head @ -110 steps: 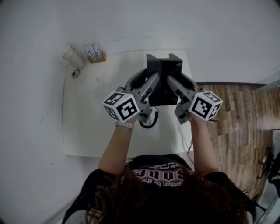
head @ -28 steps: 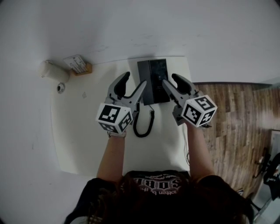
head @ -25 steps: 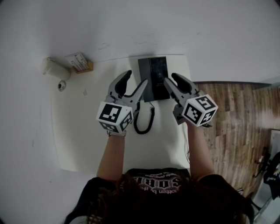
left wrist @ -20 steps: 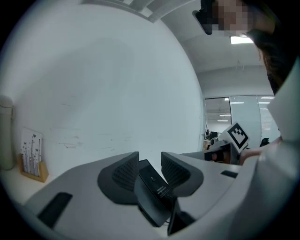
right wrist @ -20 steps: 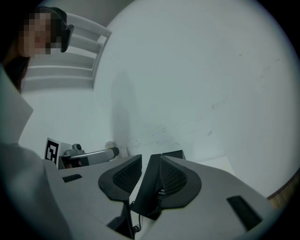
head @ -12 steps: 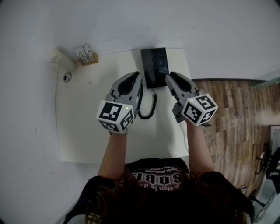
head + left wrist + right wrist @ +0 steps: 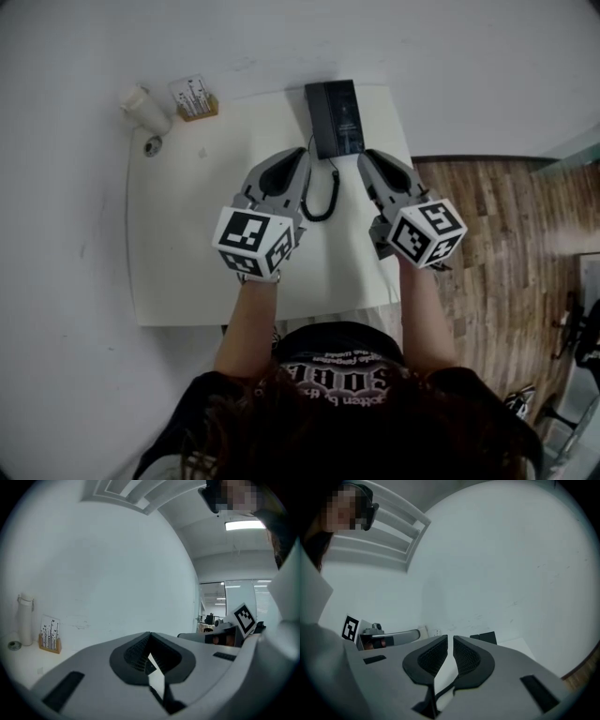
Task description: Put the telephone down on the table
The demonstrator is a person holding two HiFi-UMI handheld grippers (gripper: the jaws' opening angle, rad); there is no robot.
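Office: glass partitions (image 7: 236, 599), ceiling strip light (image 7: 243, 525)

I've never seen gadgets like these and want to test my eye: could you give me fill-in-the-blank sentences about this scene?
The telephone lying on the white table is coloured ___.
The left gripper has its jaws ___, with nothing between them.
In the head view, the white bottle stands to the ___ of the card holder.
Missing words: black; shut; left.
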